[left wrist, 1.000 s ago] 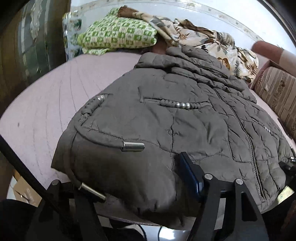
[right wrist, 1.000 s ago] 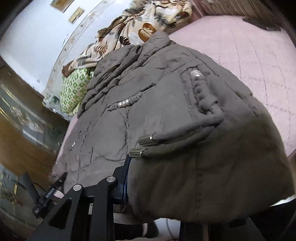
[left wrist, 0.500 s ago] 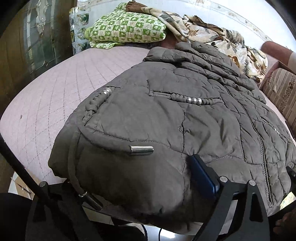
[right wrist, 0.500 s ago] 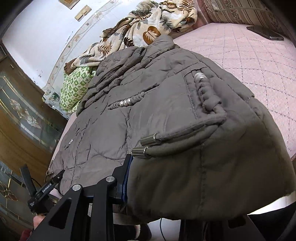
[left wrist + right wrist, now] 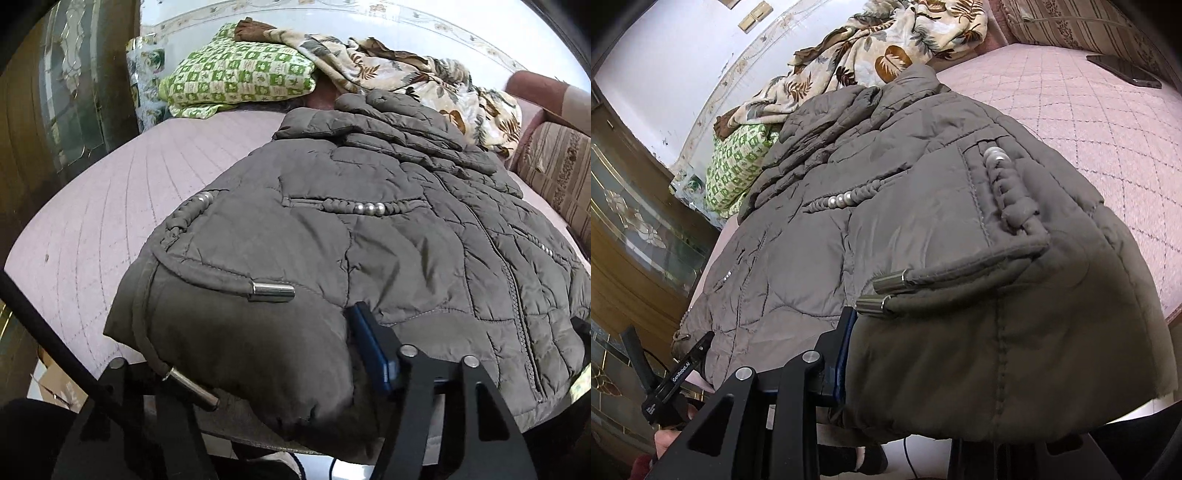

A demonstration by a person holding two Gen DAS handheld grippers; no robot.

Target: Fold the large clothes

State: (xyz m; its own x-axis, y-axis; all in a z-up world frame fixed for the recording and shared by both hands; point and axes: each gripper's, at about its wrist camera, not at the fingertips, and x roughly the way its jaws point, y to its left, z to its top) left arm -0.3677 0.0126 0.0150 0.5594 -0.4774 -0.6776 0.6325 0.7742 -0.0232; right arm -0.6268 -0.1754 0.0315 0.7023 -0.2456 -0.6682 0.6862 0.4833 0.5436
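A grey quilted jacket [image 5: 369, 236] lies spread on a pink quilted bed [image 5: 110, 206], collar at the far end and hem hanging over the near edge toward both cameras.

In the left wrist view, the left gripper [image 5: 258, 373] straddles the jacket's near left hem corner. The blue-padded right finger [image 5: 373, 347] presses into the fabric from the right, and the puffy hem bulges between the two fingers; the left finger is mostly hidden under the cloth. The jaws are closing with the hem between them, and the pad that shows bears on the fabric. A drawcord with a metal tip [image 5: 273, 291] lies just beyond the pad, and a second tip [image 5: 192, 387] dangles by the left finger.

In the right wrist view, the right gripper [image 5: 905, 376] holds the near right hem corner. Its left finger [image 5: 842, 354] is pressed against the fabric, with the thick fold filling the gap; the right finger is hidden beneath the cloth. Two metal tips [image 5: 882, 291] sit just beyond that finger.

A leaf-print blanket [image 5: 879, 48] and a green checked pillow [image 5: 240, 74] lie at the far end.
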